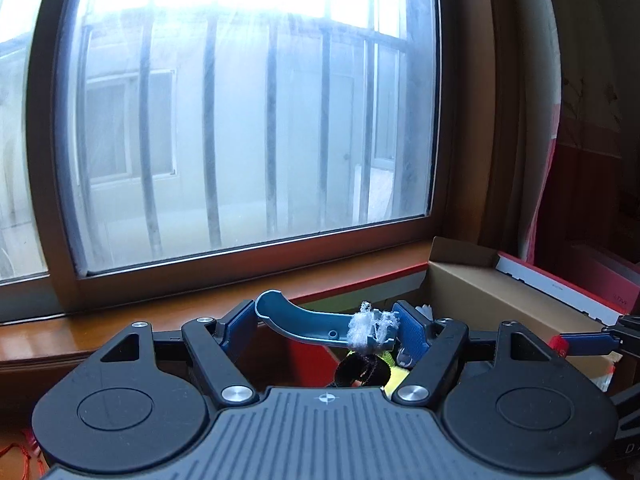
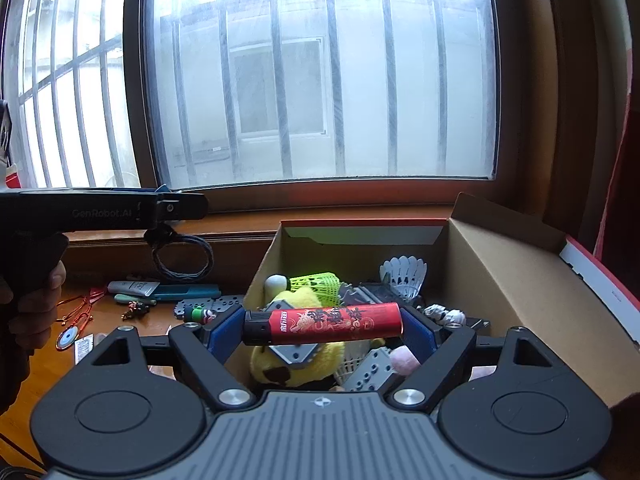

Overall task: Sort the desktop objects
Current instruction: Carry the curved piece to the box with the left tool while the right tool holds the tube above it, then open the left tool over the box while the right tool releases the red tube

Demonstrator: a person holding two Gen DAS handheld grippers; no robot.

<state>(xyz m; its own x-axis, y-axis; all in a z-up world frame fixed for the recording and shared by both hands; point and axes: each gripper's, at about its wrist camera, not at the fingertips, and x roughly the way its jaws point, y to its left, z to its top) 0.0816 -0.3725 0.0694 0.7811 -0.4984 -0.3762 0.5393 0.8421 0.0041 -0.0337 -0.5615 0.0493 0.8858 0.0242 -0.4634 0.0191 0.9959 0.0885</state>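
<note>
Pinching the red cylindrical lighter with the black cap (image 2: 324, 324) end to end, my right gripper (image 2: 324, 330) hovers level above the open cardboard box (image 2: 520, 280) of shuttlecocks and a yellow plush toy (image 2: 296, 364). It looks light, stiff and slick, so a grip across its barrel would likely be steadier. My left gripper (image 1: 326, 326) points at the window, its jaws clamping a curved blue plastic piece with white fluff (image 1: 304, 320), a dark hair-tie loop (image 2: 180, 260) dangling below, above the wooden surface (image 2: 48, 364).
</note>
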